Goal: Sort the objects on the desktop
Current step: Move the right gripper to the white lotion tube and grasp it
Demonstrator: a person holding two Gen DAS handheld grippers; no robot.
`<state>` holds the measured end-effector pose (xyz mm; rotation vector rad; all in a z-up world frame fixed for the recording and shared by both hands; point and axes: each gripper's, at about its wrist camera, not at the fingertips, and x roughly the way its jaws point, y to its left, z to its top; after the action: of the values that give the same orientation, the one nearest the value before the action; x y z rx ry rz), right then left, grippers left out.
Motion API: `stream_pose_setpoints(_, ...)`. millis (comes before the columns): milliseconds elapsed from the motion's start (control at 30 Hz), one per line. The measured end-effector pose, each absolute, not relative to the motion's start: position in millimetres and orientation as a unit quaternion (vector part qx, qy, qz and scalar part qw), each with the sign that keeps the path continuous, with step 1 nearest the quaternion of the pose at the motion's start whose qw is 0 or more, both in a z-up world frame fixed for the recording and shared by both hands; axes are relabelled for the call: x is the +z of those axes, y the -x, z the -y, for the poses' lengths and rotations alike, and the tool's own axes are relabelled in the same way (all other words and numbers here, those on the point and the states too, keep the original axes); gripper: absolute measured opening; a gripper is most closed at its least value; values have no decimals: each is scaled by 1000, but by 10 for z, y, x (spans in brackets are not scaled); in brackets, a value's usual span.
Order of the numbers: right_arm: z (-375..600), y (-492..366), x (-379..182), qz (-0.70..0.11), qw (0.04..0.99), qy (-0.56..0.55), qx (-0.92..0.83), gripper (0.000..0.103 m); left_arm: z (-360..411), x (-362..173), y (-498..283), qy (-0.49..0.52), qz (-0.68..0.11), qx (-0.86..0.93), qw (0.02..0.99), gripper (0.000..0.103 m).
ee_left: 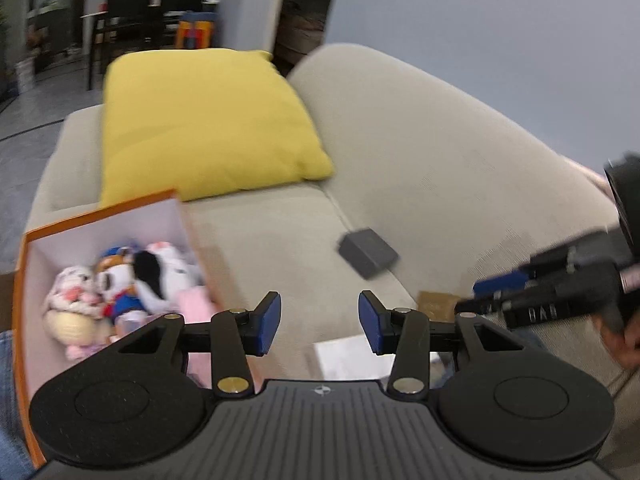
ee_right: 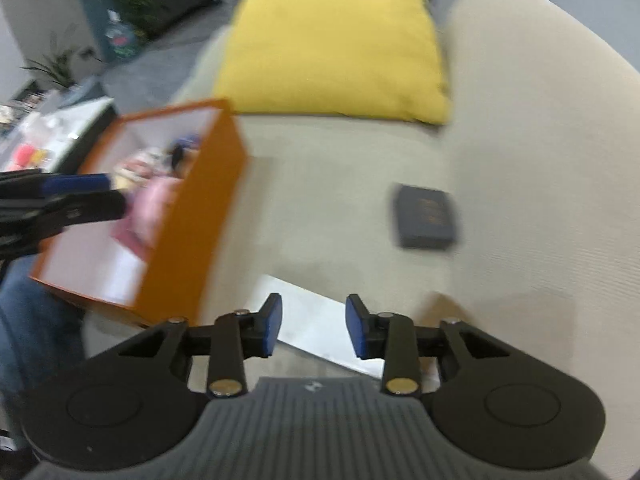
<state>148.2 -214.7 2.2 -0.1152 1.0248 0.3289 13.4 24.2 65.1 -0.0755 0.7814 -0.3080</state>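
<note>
An orange box (ee_left: pixel 104 210) with a white inside stands on the beige sofa at the left and holds several plush toys (ee_left: pixel 120 280); it also shows in the right wrist view (ee_right: pixel 192 216). A small dark grey box (ee_left: pixel 368 252) lies on the seat by the backrest, also in the right wrist view (ee_right: pixel 426 216). A white flat card (ee_right: pixel 320 328) lies on the seat under the right gripper, and it shows in the left wrist view (ee_left: pixel 352 356). My left gripper (ee_left: pixel 319 322) is open and empty above the seat. My right gripper (ee_right: pixel 314 326) is open and empty above the white card.
A yellow cushion (ee_left: pixel 208 120) leans at the far end of the sofa (ee_left: pixel 440 160). A small tan flat item (ee_left: pixel 436 304) lies on the seat at the right. Dining chairs and a table stand in the room behind. A low table with small items (ee_right: pixel 48 140) is at the left.
</note>
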Motion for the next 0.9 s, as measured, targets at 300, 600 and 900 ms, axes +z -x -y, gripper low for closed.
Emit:
stream_pose_setpoints(300, 2852, -1595, -310, -579, 810, 50, 82, 50, 299, 341, -409, 18, -416, -191, 889, 50)
stream_pose_setpoints(600, 2721, -1766, -822, -632, 774, 32, 27, 55, 376, 259, -490, 22, -429, -186, 884, 50)
stream_pose_setpoints(900, 2476, -1952, -1050, -637, 766, 87, -18, 52, 266, 219, -460, 35, -426, -182, 885, 50)
